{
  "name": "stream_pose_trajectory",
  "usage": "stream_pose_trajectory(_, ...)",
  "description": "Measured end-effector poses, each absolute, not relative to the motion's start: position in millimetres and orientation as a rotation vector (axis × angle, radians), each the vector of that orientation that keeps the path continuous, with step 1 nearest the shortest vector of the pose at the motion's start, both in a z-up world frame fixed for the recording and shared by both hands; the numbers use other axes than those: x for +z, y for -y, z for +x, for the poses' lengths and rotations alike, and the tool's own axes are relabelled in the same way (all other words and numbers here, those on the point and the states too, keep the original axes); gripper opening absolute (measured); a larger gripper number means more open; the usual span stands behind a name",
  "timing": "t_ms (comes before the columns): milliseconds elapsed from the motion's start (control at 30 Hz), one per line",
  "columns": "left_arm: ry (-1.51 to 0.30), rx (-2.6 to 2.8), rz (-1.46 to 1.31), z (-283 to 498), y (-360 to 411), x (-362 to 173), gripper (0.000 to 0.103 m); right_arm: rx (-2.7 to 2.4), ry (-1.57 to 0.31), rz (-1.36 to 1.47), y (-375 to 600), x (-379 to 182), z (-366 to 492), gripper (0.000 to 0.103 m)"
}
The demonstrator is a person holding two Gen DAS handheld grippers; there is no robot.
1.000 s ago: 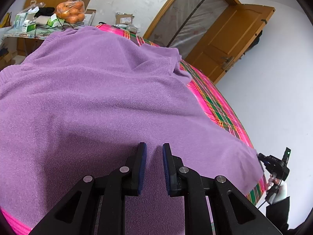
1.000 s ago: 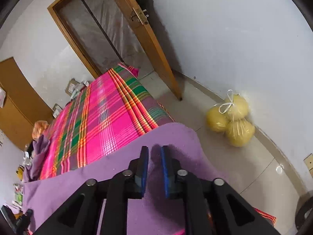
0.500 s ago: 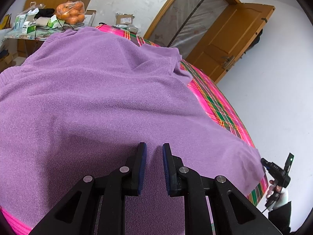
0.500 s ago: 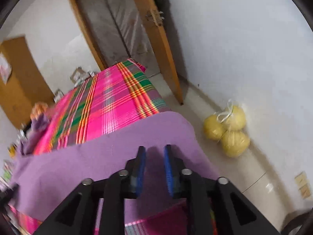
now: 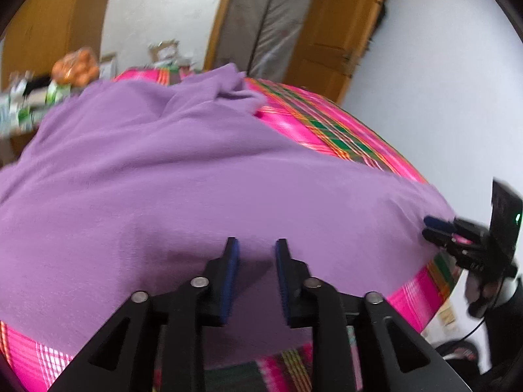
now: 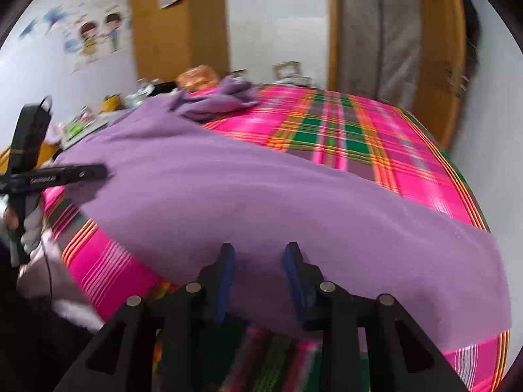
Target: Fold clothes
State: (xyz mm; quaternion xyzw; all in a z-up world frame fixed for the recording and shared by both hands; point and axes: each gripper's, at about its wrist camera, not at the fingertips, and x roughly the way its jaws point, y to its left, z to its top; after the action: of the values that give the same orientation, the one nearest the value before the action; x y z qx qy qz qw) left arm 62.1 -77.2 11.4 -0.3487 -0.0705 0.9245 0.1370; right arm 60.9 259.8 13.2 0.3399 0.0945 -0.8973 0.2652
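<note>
The bed (image 6: 376,137), under a pink and green plaid cover, fills most of both views and serves as the folding surface. A purple sweater (image 5: 183,170) lies spread flat across its near half, hem along the near edge, one sleeve bunched at the far side (image 6: 225,98); the flat lay suggests it has been smoothed out ready for a fold, with no fold yet visible.

Behind the bed stand a wooden door (image 5: 330,29) and a cluttered side table with a bag of oranges (image 5: 76,65), both well clear of the work.

The right gripper (image 6: 258,254) hangs over the hem near the bed's corner, jaws opening, cloth below but none pinched between the pads. The left gripper (image 5: 255,248) sits over the hem further along, jaws likewise opening and holding nothing. Judgement: both have let go of the hem and are placed apart along it so each can take one side for the next fold
</note>
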Motion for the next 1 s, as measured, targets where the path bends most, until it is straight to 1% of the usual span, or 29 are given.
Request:
stream_pose_trajectory(133,0.139,2.590,-0.985,68,59,10,0.025,-2.396,-0.343,0.878,-249,13,80,0.034)
stream_pose_trajectory(200,0.072,2.592,-0.971,71,49,10,0.025,-2.394,-0.378,0.858,-243,12,87,0.032)
stream_pose_trajectory(233,0.063,2.590,-0.971,72,47,10,0.025,-2.393,-0.395,0.848,-240,12,91,0.030)
stream_pose_trajectory(300,0.045,2.585,-0.970,73,44,11,0.025,-2.407,-0.416,0.829,-236,14,94,0.029)
stream_pose_trajectory(467,0.098,2.558,-0.972,79,57,10,0.025,-2.384,-0.283,0.815,-234,16,90,0.029)
stream_pose_trajectory(500,0.108,2.553,-0.970,83,61,9,0.025,-2.356,-0.331,0.836,-229,10,91,0.029)
stream_pose_trajectory(533,0.120,2.548,-0.967,89,65,9,0.026,-2.361,-0.354,0.786,-229,11,97,0.029)
stream_pose_trajectory(667,0.147,2.607,-0.980,105,89,8,0.026,-2.321,-0.322,0.815,-234,11,95,0.029)
stream_pose_trajectory(1000,0.300,2.778,-1.023,108,145,9,0.026,-2.170,-0.440,0.763,-198,8,98,0.033)
